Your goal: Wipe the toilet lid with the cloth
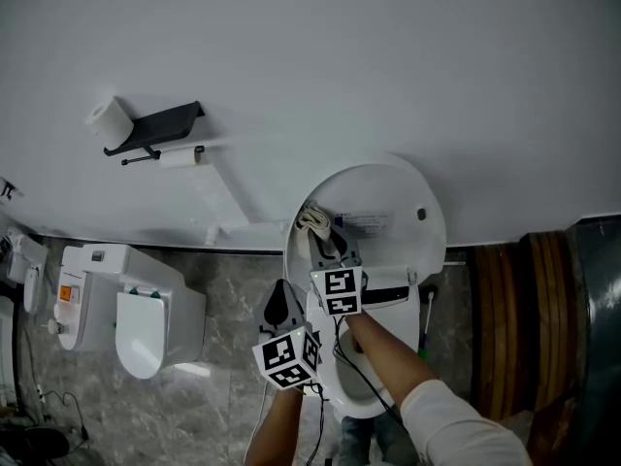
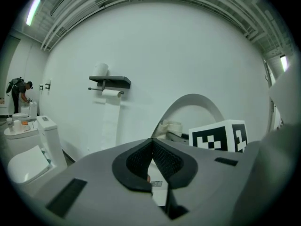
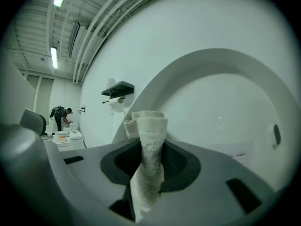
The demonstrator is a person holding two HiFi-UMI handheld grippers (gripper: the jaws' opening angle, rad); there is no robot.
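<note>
The white toilet lid (image 1: 380,207) stands raised against the wall. My right gripper (image 1: 326,244) is shut on a folded cream cloth (image 1: 312,221), which it holds near the lid's left edge. In the right gripper view the cloth (image 3: 149,160) sticks up between the pads, with the lid's inner face (image 3: 225,112) close behind it. My left gripper (image 1: 281,306) hangs lower and to the left, shut with nothing in it. In the left gripper view its pads (image 2: 161,160) meet, and the lid (image 2: 195,102), the cloth (image 2: 170,127) and the right gripper's marker cube (image 2: 219,135) lie ahead.
The toilet bowl (image 1: 361,396) lies below my arms. A second toilet (image 1: 131,314) stands at the left. A black shelf (image 1: 163,124) on the wall carries paper rolls (image 1: 109,119). Brown wooden slats (image 1: 509,309) are at the right. A person (image 2: 19,92) stands far off.
</note>
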